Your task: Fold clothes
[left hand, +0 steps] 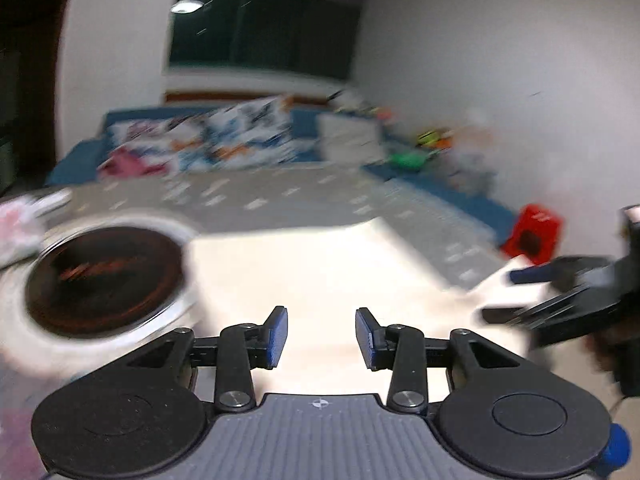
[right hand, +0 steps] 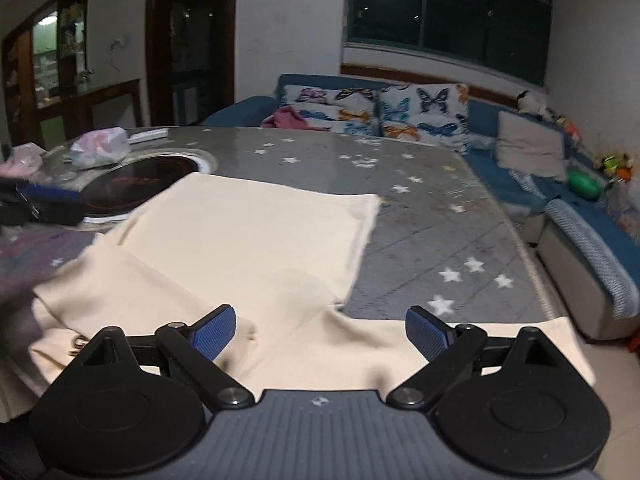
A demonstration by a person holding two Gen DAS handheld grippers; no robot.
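Beyond the left gripper, blur hides garment folds.

Garment lies on table, right of the inset cooktop.

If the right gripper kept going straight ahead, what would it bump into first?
Most likely the cream-coloured cloth garment spread on the grey star-patterned table. The right gripper, jaws open, points across it at a low angle, though depth is hard to judge.

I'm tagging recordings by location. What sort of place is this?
Most likely a home living room: a blue sofa with butterfly cushions, a star-patterned table holding a cream garment, and a wooden cabinet.
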